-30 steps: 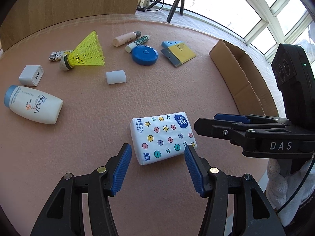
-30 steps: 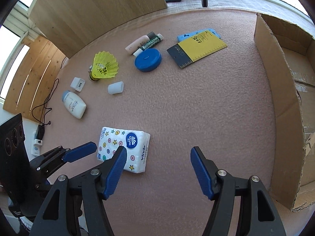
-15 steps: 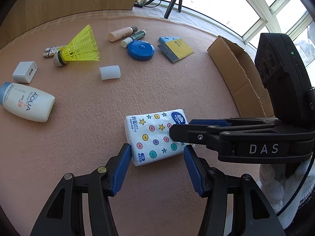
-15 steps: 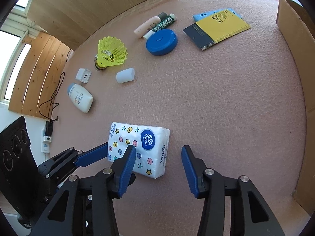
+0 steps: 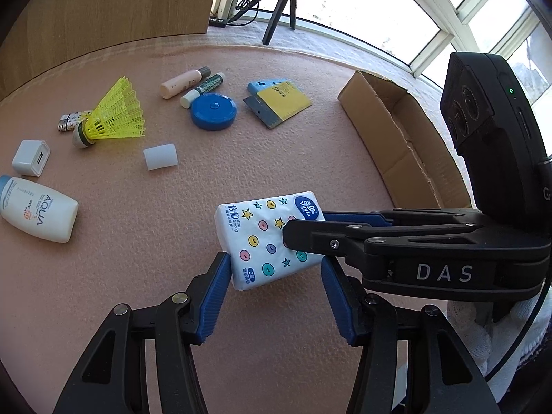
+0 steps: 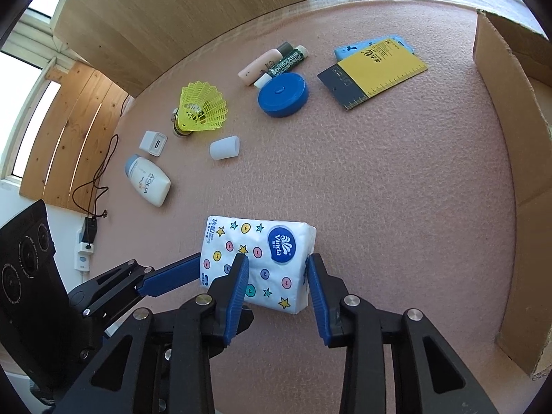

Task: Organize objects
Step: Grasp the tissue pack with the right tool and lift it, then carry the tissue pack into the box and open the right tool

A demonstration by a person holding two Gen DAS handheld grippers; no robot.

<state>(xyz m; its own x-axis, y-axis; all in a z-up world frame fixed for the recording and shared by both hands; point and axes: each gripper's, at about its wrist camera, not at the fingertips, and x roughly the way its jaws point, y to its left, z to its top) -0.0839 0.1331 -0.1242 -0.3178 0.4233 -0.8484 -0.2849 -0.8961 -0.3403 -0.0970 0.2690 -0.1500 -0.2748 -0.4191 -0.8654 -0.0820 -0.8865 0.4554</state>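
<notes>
A white tissue pack (image 5: 257, 238) (image 6: 262, 248) printed with stars and dots lies near me on the pink mat, one side tilted up. My right gripper (image 6: 276, 269) (image 5: 303, 227) reaches in from the right. Its jaws are closing on the pack's logo end, one blue pad on the printed face and the other against the side edge. My left gripper (image 5: 275, 265) stands open astride the pack's near end, its left pad (image 5: 220, 276) beside the corner. An open cardboard box (image 5: 396, 138) (image 6: 510, 131) stands to the right.
Farther back on the mat lie a yellow shuttlecock (image 5: 114, 117), a blue round tin (image 5: 214, 110), two small tubes (image 5: 181, 84), a yellow card (image 5: 279, 103), a white cap (image 5: 160, 156), a white charger (image 5: 31, 157) and a sunscreen bottle (image 5: 34, 210). A wooden board stands behind.
My right gripper has come in over the tissue pack and narrowed its jaws around it. The pack now sits between my left fingertips and has tilted.
</notes>
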